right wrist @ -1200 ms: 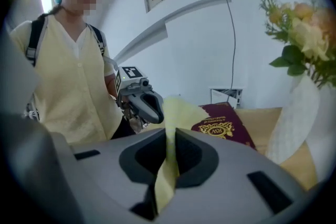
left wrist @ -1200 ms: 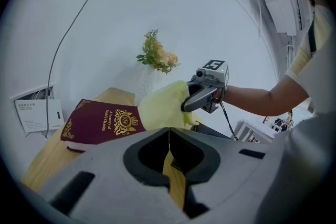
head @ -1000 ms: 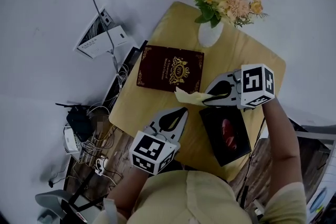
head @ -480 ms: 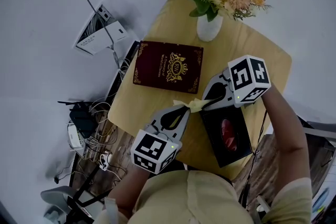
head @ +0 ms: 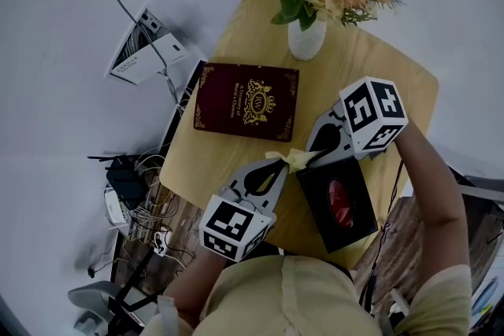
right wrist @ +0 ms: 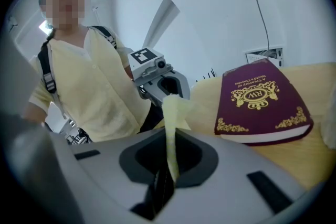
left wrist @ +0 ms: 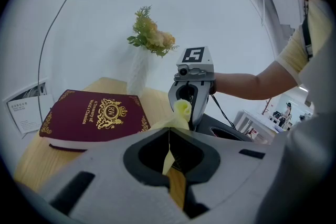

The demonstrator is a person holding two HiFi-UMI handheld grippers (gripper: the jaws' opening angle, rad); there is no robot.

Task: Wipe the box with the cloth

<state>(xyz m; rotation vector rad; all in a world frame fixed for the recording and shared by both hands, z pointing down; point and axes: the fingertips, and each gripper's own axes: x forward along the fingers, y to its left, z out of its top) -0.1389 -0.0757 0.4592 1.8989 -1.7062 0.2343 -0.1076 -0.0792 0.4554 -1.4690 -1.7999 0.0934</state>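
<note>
The left tool (head: 270, 166) and the right tool (head: 314, 154) are each clamped shut on an end of the yellow cloth (head: 293, 160), probably to regrip or spread it. The maroon box (head: 246, 101) lies flat on the worktop (head: 358, 75) just beyond, not yet wiped.

The left gripper (left wrist: 169, 132) had its jaws closed on a yellow cloth (left wrist: 177, 115), which ran up to the jaw tips of the right gripper (left wrist: 188, 106) facing it. A maroon box (left wrist: 94, 117) lay flat on the wooden table (left wrist: 32, 157), with a white vase (left wrist: 137, 73) of flowers behind it.
</note>
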